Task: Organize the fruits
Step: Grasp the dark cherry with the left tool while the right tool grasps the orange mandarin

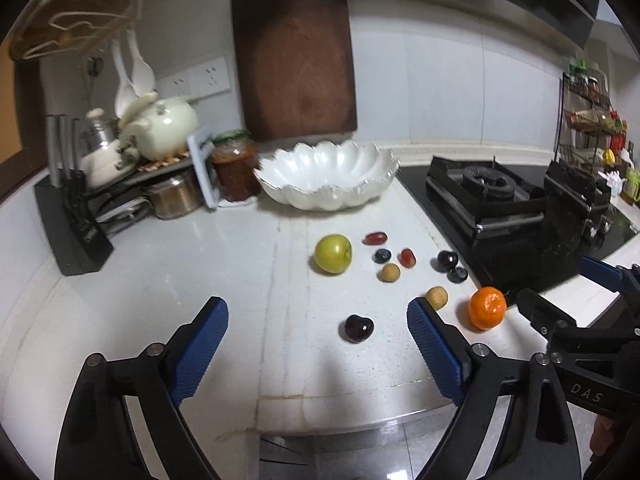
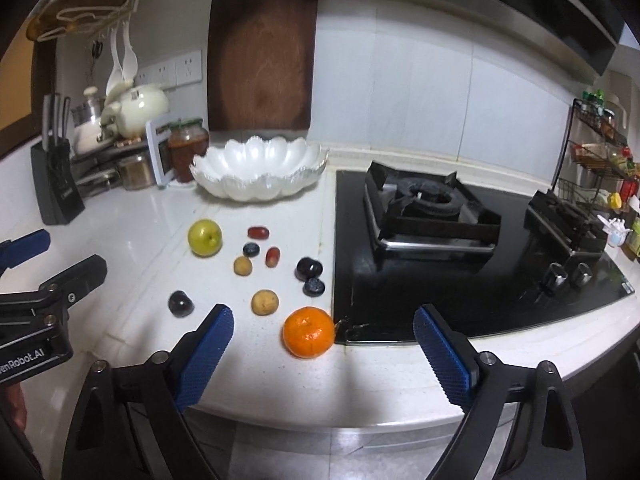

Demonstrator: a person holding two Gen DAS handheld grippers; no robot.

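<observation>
Ten fruits lie loose on the counter (image 2: pixel 120 220), none yet in the white bowl (image 2: pixel 258 174) at the back by the wall. Both my pairs of jaws stand wide open and hold nothing. My right gripper (image 2: pixel 324 344) hangs low over the front edge, with the orange (image 2: pixel 309 332) just ahead between its blue pads, touching the rim of the stove (image 2: pixel 440 248). My left gripper (image 1: pixel 318 338) faces the dark cherry (image 1: pixel 355 329), which sits between its pads, a little right of centre.

I judge the step in hand to be the first pick, and the orange is the natural one for my right side. To do it well I should come down straight over it, keep one pad clear of the stove rim, and close at its widest part (it is round and will roll if I nudge it first). The small longan (image 2: pixel 265 302) lies just beside it on the left, so I want a narrow approach. The green apple (image 2: pixel 205 237) and the grapes, blueberries and cherries further back can wait.
</observation>
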